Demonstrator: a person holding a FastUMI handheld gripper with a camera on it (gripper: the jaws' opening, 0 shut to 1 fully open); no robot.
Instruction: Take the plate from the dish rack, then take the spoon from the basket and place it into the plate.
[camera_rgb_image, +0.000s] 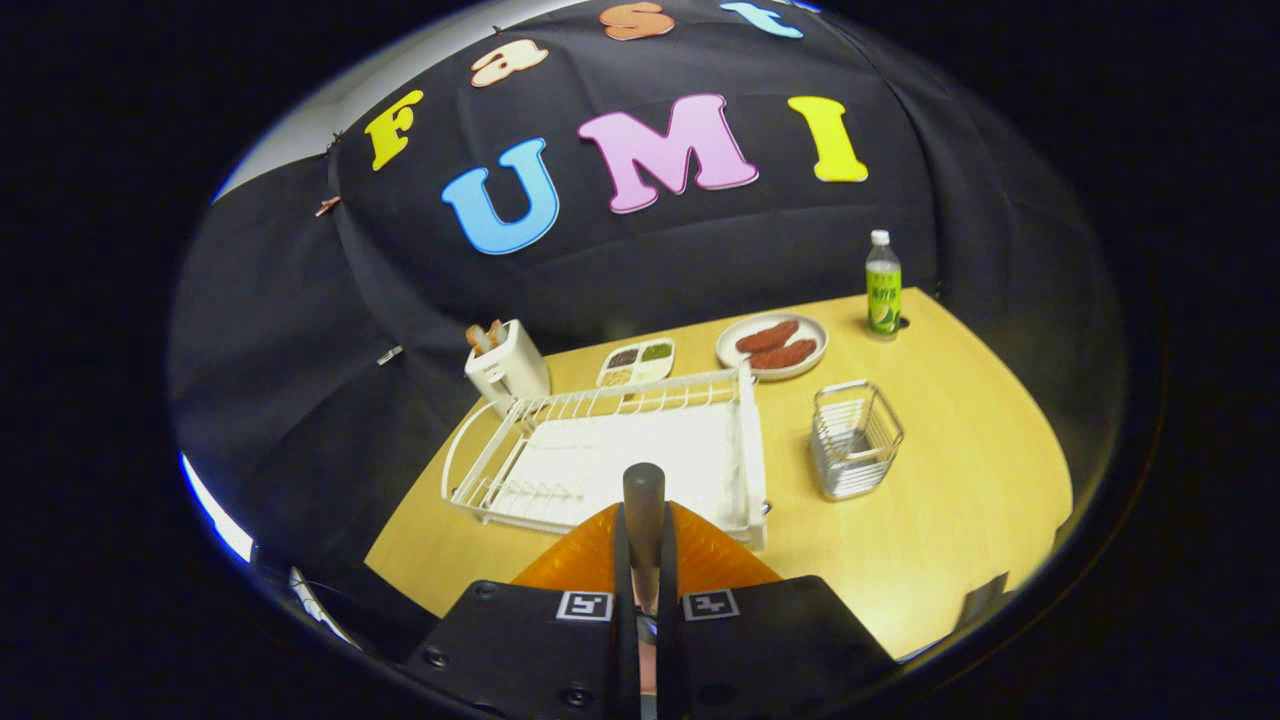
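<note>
Dish rack (610, 450) at left, no plate in it. Tongs (644, 520) clamped together on spoon (643, 495), its handle upright: stiff, light, slick. Orange plate (700, 560) directly beneath; wire basket (855, 440) right on worktop (960, 480).

Warm yellow-tan tabletop, white wire and silver mesh, one orange plate

The smooth wooden table (960, 480) is a pale honey yellow, set against black cloth walls. The white wire dish rack (600, 450) carries a white drip tray inside. The square wire-mesh basket (856, 440) is shiny silver. A round pale cream plate (771, 346) bears two reddish-brown sausage-like pieces. The small white divided tray (636, 362) shows dark brown, green and beige fills. The white toaster (507, 366) has tan-brown slices on top. The clear bottle (882, 285) has a bright green label and white cap. The ribbed orange plate (720, 560) lies behind the dark grey spoon handle (643, 500) pinched in the gripper (643, 590), whose body bears two black-and-white square markers.
</note>
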